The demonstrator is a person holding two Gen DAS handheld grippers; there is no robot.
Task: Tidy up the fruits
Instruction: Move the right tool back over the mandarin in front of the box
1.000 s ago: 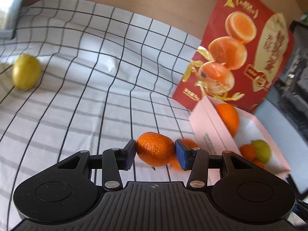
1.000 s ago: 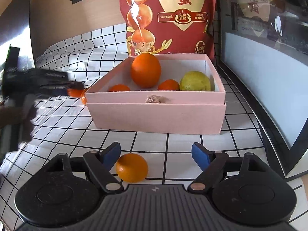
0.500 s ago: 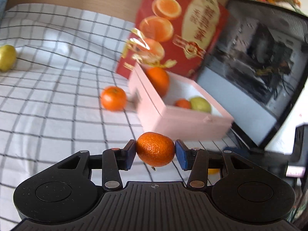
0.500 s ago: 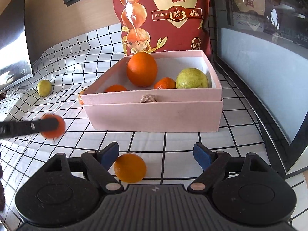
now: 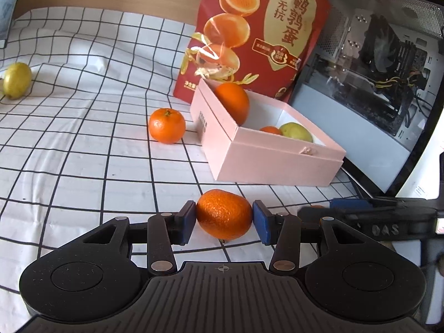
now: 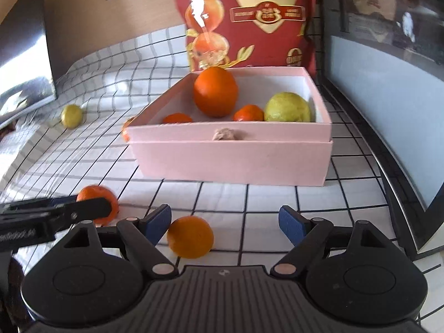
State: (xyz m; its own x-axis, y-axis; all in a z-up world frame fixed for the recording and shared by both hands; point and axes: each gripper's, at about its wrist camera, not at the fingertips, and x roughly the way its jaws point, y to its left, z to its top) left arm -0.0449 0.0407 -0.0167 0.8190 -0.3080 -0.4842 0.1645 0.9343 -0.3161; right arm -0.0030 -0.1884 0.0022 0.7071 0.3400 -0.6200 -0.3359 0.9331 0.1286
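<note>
Two grippers are working near the pink box's (image 5: 277, 163) front wall: the left gripper (image 5: 224, 219) is clamping a mandarin (image 5: 224, 215) short of it, while the right gripper (image 6: 224, 223), fingers apart, is straddling a loose orange (image 6: 190, 237) lying nearer its left finger.

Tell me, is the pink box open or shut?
Open. The pink box has no lid on top, and its fruit, such as the large orange, shows inside.

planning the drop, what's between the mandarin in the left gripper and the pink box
Only bare checked cloth between the held mandarin and the pink box, seen in the left wrist view.
</note>
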